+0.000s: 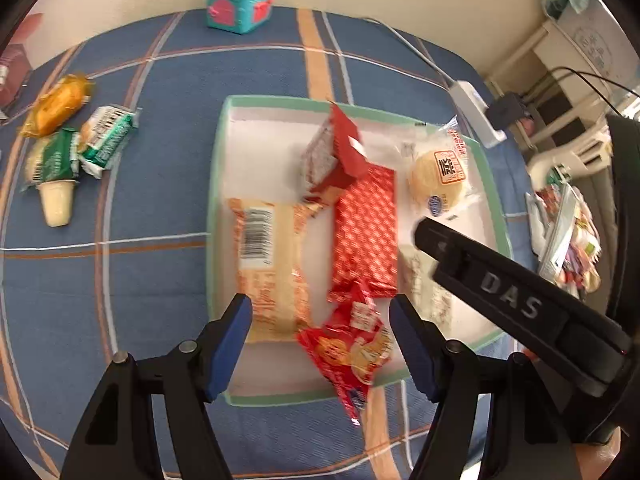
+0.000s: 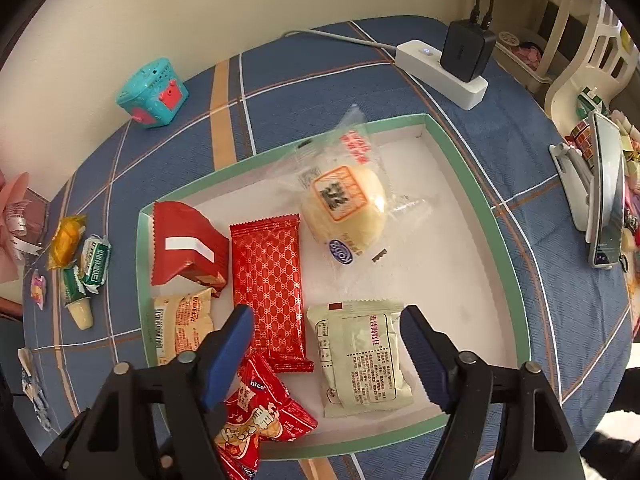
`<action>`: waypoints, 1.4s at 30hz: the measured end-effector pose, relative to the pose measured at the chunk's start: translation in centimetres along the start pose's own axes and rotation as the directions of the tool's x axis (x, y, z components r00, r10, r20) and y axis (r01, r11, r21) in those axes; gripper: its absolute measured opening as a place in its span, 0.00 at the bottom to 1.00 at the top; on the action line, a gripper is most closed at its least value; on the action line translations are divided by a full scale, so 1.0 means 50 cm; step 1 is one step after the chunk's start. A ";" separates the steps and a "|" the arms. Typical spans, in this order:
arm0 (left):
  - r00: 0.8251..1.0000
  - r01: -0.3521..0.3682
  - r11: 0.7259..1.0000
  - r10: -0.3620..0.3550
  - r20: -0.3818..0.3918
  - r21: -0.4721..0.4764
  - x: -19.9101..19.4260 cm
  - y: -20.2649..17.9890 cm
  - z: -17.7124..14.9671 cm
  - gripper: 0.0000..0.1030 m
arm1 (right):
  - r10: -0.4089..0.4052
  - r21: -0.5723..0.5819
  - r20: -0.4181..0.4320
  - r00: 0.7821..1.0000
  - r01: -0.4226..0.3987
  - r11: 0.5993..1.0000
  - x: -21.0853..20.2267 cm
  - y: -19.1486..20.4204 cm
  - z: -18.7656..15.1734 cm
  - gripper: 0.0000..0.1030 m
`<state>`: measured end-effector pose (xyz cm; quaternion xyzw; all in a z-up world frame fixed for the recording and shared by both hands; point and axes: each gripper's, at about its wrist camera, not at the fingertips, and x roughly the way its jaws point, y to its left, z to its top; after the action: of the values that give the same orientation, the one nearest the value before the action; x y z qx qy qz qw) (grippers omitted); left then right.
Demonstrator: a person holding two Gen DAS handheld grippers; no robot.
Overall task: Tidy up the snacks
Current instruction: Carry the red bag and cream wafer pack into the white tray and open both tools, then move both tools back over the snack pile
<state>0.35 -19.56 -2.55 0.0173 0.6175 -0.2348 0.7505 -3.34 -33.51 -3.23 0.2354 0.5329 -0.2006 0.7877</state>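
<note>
Ahead of our right claw (image 2: pixel 326 354) we see a red packet (image 2: pixel 268 284) with a gold lattice pattern, a cream packet (image 2: pixel 364 356) between its blue pads (image 2: pixel 228 354), a green-rimmed white tray (image 2: pixel 472 168), and a blue plaid cloth (image 2: pixel 320 76).

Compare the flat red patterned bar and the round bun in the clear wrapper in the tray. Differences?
The red patterned bar is rectangular and flat; the round bun is domed. The bar's wrapper is opaque red foil with a repeating print; the bun's is clear with an orange label. The bar lies mid-tray, the bun nearer the far rim. Both are sealed and rest in the green-rimmed tray.
</note>
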 end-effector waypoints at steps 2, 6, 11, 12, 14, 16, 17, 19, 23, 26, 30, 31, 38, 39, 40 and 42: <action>0.999 -0.032 0.999 0.032 0.015 -0.009 -0.005 0.011 0.004 0.70 | 0.005 0.003 0.005 1.000 -0.005 1.000 -0.001 -0.001 0.001 0.79; 0.998 -0.054 0.996 0.056 0.042 -0.064 -0.017 0.045 0.017 0.72 | 0.009 0.006 0.012 1.000 -0.009 1.000 -0.004 -0.002 0.002 0.79; 0.987 -0.117 0.982 0.131 0.091 -0.150 -0.038 0.096 0.031 0.73 | 0.014 -0.007 0.017 1.000 -0.014 1.000 -0.009 0.006 0.003 0.79; 0.984 -0.126 0.976 0.146 0.102 -0.179 -0.044 0.113 0.034 0.73 | 0.014 -0.011 0.017 1.000 -0.014 1.000 -0.009 0.009 0.003 0.79; 0.979 -0.138 0.965 0.167 0.116 -0.223 -0.053 0.137 0.039 0.74 | 0.011 -0.022 0.020 1.000 -0.010 1.000 -0.012 0.018 0.003 0.79; 0.970 -0.165 0.949 0.206 0.133 -0.268 -0.063 0.167 0.045 0.79 | 0.013 -0.036 0.026 1.000 -0.012 0.999 -0.016 0.029 0.001 0.79; 0.966 -0.173 0.944 0.218 0.138 -0.281 -0.068 0.178 0.046 0.82 | 0.018 -0.046 0.029 0.999 -0.017 0.999 -0.018 0.036 0.001 0.79; 0.960 -0.183 0.931 0.239 0.148 -0.316 -0.079 0.206 0.051 0.83 | 0.024 -0.062 0.036 0.999 -0.021 0.998 -0.024 0.049 -0.002 0.79; 0.951 -0.192 0.907 0.266 0.157 -0.374 -0.099 0.257 0.053 0.83 | 0.043 -0.119 0.055 0.998 -0.036 0.992 -0.037 0.092 -0.010 0.79; 0.946 -0.192 0.891 0.279 0.162 -0.412 -0.116 0.293 0.053 0.83 | 0.079 -0.157 0.062 0.995 -0.068 0.985 -0.046 0.123 -0.016 0.79; 0.945 -0.179 0.874 0.281 0.168 -0.452 -0.132 0.334 0.049 0.85 | 0.097 -0.193 0.076 0.992 -0.081 0.978 -0.054 0.151 -0.025 0.80; 0.944 -0.176 0.869 0.282 0.170 -0.462 -0.135 0.344 0.049 0.88 | 0.101 -0.202 0.081 0.992 -0.082 0.976 -0.055 0.156 -0.026 0.85; 0.936 -0.157 0.834 0.297 0.191 -0.529 -0.158 0.418 0.040 0.95 | 0.124 -0.233 0.111 0.986 -0.096 0.968 -0.060 0.179 -0.035 1.00; 0.936 -0.150 0.832 0.294 0.195 -0.535 -0.162 0.428 0.038 0.95 | 0.120 -0.240 0.114 0.986 -0.090 0.966 -0.060 0.184 -0.036 1.00; 0.936 -0.144 0.830 0.291 0.199 -0.538 -0.165 0.437 0.038 0.95 | 0.121 -0.248 0.117 0.986 -0.089 0.965 -0.061 0.189 -0.037 1.00; 0.933 -0.144 0.827 0.297 0.205 -0.543 -0.174 0.459 0.037 0.95 | 0.130 -0.264 0.124 0.984 -0.094 0.960 -0.063 0.200 -0.039 1.00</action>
<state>9.54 3.16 -0.04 -0.1474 0.5389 0.0296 0.8288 -0.23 -24.10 0.66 0.1463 0.4835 -0.1009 0.8571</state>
